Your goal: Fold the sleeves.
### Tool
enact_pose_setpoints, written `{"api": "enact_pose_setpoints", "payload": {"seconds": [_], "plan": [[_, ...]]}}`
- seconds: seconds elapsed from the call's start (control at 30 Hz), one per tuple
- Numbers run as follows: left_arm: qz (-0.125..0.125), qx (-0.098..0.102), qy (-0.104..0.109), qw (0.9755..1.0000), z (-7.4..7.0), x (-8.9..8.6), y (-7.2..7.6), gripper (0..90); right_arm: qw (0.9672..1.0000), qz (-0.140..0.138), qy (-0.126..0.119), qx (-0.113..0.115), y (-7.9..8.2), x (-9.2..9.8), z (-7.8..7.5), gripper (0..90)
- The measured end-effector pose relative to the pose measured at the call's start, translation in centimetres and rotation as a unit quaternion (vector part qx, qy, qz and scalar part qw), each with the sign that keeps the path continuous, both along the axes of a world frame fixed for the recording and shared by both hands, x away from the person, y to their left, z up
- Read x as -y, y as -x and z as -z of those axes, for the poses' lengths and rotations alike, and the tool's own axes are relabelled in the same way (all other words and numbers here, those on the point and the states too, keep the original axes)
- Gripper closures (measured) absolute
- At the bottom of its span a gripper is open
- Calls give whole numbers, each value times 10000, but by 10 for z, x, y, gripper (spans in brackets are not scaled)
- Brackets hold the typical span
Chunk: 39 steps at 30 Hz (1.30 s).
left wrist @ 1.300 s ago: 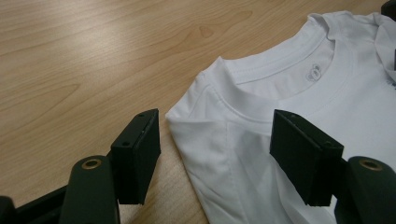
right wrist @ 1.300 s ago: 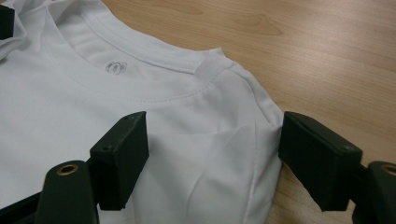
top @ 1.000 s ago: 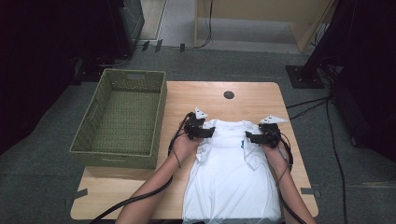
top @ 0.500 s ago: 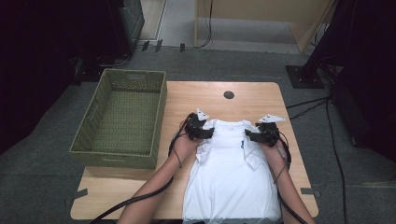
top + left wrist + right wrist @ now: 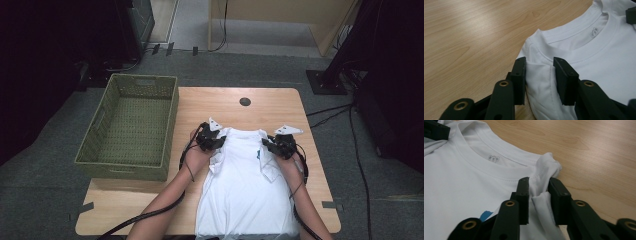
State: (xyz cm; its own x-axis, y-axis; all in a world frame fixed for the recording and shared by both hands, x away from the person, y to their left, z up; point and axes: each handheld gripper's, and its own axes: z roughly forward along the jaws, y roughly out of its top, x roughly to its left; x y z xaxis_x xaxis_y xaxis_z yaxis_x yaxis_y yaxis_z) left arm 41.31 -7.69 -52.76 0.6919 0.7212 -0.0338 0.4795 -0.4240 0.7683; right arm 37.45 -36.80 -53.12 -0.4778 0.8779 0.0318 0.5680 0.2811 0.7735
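The left gripper (image 5: pixel 216 141) and the right gripper (image 5: pixel 274 145), jaws just closing, each pinch a bunched shoulder of the white cotton T-shirt (image 5: pixel 245 190), which lies flat, collar away from the person, on the light wooden table (image 5: pixel 215 102) beside a green woven basket (image 5: pixel 131 160).

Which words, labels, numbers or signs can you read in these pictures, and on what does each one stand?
No readable words or numbers.
Small grey printed mark inside the collar of the white T-shirt: a looped emblem, no letters legible.
Blue patch on the T-shirt's front: no text can be made out.
Green basket and wooden table: no labels seen.
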Motion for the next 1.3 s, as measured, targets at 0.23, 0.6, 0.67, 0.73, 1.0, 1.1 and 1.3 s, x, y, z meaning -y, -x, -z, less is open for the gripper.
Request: {"api": "enact_pose_setpoints", "payload": {"seconds": [0.23, 0.6, 0.67, 0.73, 1.0, 1.1, 1.3], "plan": [[97, -42, 50, 9999, 0, -4, 3, 779, 9995, 89, -251, -153, 0, -2, 0, 833], [-87, -293, 174, 9994, -2, -17, 2, 840, 9988, 5, -289, -388, -4, -10, -4, 859], [-110, -315, 175, 9993, -2, -22, 0, 841, 9990, -29, -241, -387, -4, -12, -5, 859], [-133, -351, 229, 9990, -2, -27, -1, 841, 9989, -51, -230, -408, -5, -14, -5, 859], [-264, -429, 282, 9983, -3, -34, -3, 848, 9989, -93, -164, -418, -9, -21, -8, 861], [-247, -416, 206, 9986, -4, -31, -3, 847, 9990, -104, -144, -416, -9, -22, -7, 862], [-333, -441, 209, 9982, -4, -36, -4, 848, 9989, -108, -152, -426, -8, -22, -7, 862]]}}
